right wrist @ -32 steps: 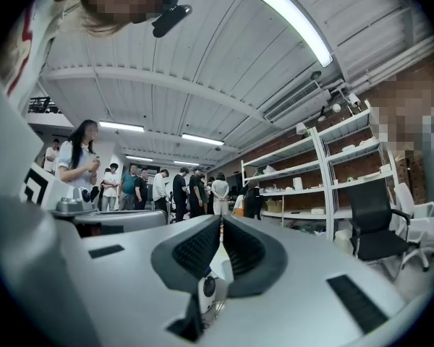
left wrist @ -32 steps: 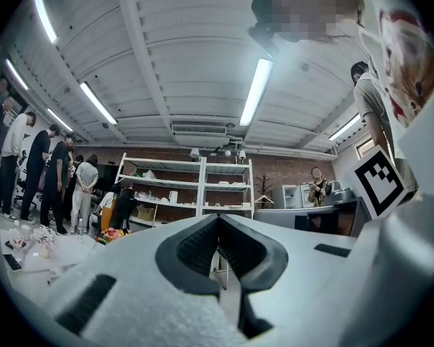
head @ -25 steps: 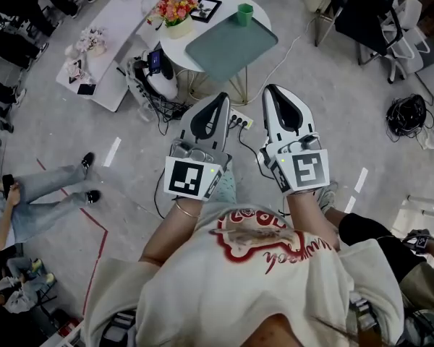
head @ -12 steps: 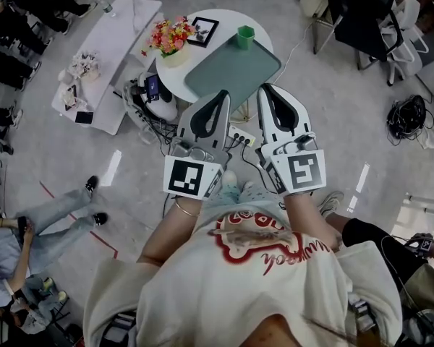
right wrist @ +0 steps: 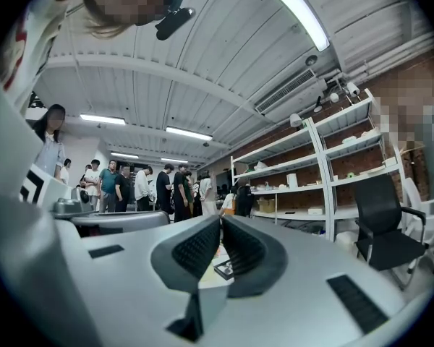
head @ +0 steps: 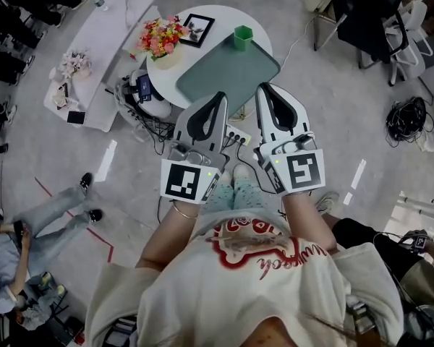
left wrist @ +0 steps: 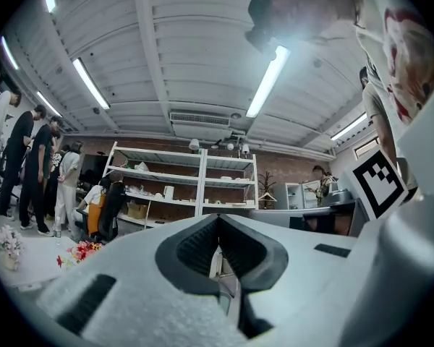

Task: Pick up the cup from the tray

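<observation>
Cup (head: 243, 37) nearer, beyond right tool (head: 262, 87)

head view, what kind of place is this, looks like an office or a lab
Probably a shared lab or workshop-style office. Open metal shelving lines the back wall, a black office chair stands nearby, and a power strip with loose cables lies on the bare concrete floor.

Cup (head: 243, 37): small, green, faceted sides, open top.
Cup pose: upright.
Cup place: at the far corner of the tray (head: 224, 74), well apart from both grippers.
Tray: grey-green, rectangular, rounded corners, flat, set skew on a round white table (head: 220, 26).
Tray load: only the cup shows on it; the near end is hidden.
</observation>
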The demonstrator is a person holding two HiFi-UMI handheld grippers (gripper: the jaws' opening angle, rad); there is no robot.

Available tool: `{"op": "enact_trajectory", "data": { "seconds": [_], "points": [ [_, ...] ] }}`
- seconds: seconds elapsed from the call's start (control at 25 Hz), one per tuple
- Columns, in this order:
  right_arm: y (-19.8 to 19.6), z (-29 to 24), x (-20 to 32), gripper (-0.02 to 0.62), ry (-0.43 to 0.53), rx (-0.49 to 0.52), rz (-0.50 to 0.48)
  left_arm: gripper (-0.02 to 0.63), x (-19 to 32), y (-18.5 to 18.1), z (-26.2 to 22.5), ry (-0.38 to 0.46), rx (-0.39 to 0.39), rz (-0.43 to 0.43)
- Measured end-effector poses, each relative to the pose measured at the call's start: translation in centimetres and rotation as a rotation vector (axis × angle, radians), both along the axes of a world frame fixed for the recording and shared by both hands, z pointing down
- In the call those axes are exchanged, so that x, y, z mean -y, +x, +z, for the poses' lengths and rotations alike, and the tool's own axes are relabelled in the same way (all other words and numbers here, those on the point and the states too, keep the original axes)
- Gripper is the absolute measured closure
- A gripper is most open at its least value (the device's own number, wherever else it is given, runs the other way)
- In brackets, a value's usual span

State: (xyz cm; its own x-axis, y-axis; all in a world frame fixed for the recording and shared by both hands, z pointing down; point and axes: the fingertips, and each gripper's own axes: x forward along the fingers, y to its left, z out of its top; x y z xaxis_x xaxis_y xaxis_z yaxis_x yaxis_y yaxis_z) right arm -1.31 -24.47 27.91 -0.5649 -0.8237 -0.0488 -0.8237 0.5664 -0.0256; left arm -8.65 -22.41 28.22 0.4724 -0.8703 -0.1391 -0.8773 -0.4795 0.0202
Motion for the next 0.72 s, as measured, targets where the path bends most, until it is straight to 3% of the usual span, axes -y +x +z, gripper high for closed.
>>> {"op": "enact_trajectory", "data": {
  "seconds": [0.72],
  "points": [
    [-0.5, 11.5, 10.5, 0.566, -0.082, -0.089, 0.037, 0.594, 4.9, -1.0, 7.3, -0.094, -0.024, -0.030]
  ]
}}
